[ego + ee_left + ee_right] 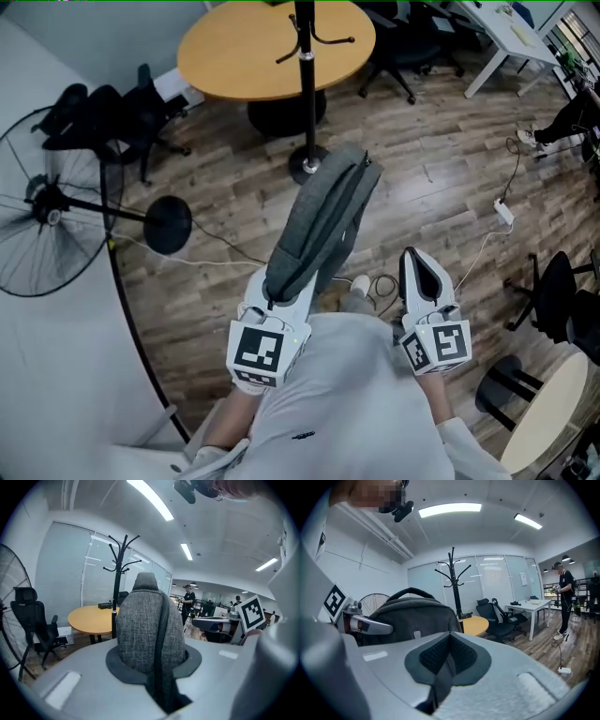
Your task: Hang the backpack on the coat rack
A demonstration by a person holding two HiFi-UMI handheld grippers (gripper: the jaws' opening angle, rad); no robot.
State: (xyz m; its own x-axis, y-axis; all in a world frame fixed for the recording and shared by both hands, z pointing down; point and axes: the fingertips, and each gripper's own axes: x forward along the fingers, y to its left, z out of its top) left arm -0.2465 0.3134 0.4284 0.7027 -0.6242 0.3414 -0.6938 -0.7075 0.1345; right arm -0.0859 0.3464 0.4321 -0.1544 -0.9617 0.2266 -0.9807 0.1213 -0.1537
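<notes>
The grey backpack hangs in the air in front of me, long side pointing toward the black coat rack. My left gripper is shut on its near end. In the left gripper view the backpack rises between the jaws, and the rack stands behind it. My right gripper is beside the bag on the right, shut and holding nothing. In the right gripper view its pads meet, with the backpack to the left and the rack beyond.
A round wooden table stands right behind the rack's base. A floor fan is on the left, with a black chair near it. A power strip with its cable lies on the floor at right. Office chairs and a white desk are further back.
</notes>
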